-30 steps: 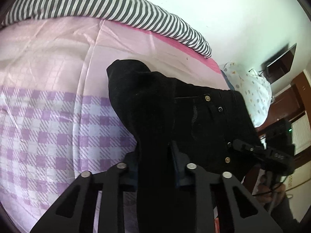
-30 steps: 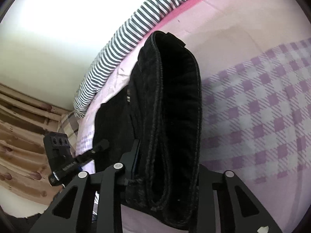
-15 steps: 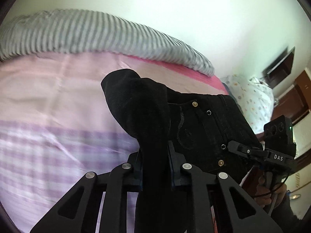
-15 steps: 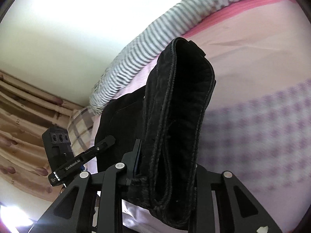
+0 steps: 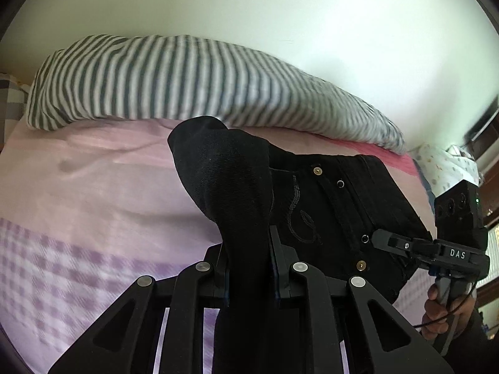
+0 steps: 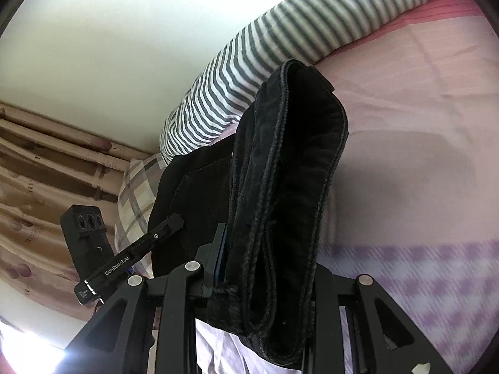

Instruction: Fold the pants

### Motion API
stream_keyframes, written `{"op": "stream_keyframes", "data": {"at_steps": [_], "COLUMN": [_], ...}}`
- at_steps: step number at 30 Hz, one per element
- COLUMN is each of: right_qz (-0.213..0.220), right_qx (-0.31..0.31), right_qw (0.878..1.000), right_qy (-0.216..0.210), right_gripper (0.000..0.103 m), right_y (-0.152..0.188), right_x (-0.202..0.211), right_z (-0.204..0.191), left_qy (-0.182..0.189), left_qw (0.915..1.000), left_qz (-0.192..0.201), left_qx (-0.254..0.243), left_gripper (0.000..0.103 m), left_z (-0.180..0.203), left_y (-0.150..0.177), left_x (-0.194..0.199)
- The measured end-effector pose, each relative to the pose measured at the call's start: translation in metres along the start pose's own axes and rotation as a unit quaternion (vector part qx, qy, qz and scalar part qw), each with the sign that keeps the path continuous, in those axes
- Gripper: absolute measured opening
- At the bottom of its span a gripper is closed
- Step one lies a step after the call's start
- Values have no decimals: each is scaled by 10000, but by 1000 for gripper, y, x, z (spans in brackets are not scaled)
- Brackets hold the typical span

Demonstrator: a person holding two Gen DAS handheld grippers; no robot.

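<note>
Both sets of jaws are clamped on the black pants (image 5: 327,205): the left gripper (image 5: 248,268) pinches a bunched fold, the right gripper (image 6: 268,268) a thick layered edge. They hang above the checked bedsheet (image 5: 78,218), near a striped pillow (image 5: 187,78).

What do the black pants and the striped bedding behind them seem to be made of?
Black pants: probably heavy matte denim, judging by metal rivets, stitched seams and thick folded edges. Striped bedding: soft woven fabric, possibly cotton; it bulges and wrinkles, though blur hides the weave.

White wall (image 5: 280,15); striped bolster (image 5: 187,81); checked bedsheet (image 5: 78,202).
</note>
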State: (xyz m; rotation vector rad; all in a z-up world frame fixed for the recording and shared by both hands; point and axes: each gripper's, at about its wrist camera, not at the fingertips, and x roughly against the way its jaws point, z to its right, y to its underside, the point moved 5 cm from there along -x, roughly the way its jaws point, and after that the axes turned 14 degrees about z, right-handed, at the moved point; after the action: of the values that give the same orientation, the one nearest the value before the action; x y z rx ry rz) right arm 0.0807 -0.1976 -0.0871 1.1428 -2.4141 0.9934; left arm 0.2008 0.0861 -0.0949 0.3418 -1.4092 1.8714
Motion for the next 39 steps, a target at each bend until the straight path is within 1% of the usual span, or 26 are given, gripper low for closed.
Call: {"op": "stream_keyframes", "data": {"at_steps": [3, 8, 11, 12, 13, 14, 16, 17, 18, 23, 26, 29, 31, 32, 34, 37, 38, 39], "right_qz": [-71, -123, -192, -209, -216, -216, -154, -123, -66, 35, 67, 106, 76, 46, -8, 9, -5, -22], "right_qx": [-61, 50, 250, 312, 473, 605, 780, 824, 917, 1357, 1555, 1680, 1845, 1920, 2046, 1986, 2029, 2064], "right_qw": [10000, 9998, 9987, 9983, 9966, 9947, 9913, 9898, 9874, 9787, 9729, 9693, 9631, 9605, 9527, 9511, 9483, 9459], "right_qy": [3, 113, 388, 456, 640, 799, 1047, 1157, 1289, 1543, 1711, 1794, 1956, 2013, 2249, 2367, 2441, 2503], "right_gripper": [26, 26, 28, 31, 36, 42, 50, 61, 63, 64, 66, 66, 67, 68, 74, 76, 77, 81], "right_y": [1, 7, 12, 13, 16, 18, 20, 19, 20, 29, 41, 54, 66, 70, 74, 72, 71, 70], "right_x": [-22, -40, -43, -43, -44, -46, -47, -47, -45, -35, -26, -21, -20, -20, -24, -29, -31, -33], "right_z": [-4, -10, 1, 4, 8, 9, 12, 11, 10, -1, -5, -13, -13, -12, -9, -8, -8, -8], "left_qy": [-80, -22, -121, -186, -236, -294, -434, -478, -507, -889, -1194, -1382, -1525, -1611, -1742, -1889, -1922, -1951], "left_qw": [9999, 9998, 9995, 9994, 9994, 9992, 9988, 9986, 9985, 9956, 9913, 9881, 9856, 9839, 9810, 9774, 9765, 9761], "left_qz": [-34, -143, -273, -270, -265, -250, -224, -207, -175, -22, 44, 95, 149, 173, 226, 251, 267, 271], "left_qx": [72, 167, 97, 70, 16, -62, -103, -87, -71, -285, -558, -672, -711, -754, -820, -916, -934, -917], "left_gripper": [19, 21, 29, 35, 40, 43, 51, 51, 52, 54, 54, 54, 54, 54, 54, 54, 55, 58], "left_z": [-13, -33, -39, -41, -42, -43, -45, -45, -45, -44, -42, -39, -36, -35, -31, -22, -19, -17], "left_y": [-1, 8, 18, 21, 23, 26, 30, 33, 34, 45, 59, 73, 82, 85, 90, 92, 92, 93], "left_x": [-4, -12, -20, -21, -22, -22, -22, -21, -19, 0, 14, 29, 39, 44, 51, 59, 62, 66]}}
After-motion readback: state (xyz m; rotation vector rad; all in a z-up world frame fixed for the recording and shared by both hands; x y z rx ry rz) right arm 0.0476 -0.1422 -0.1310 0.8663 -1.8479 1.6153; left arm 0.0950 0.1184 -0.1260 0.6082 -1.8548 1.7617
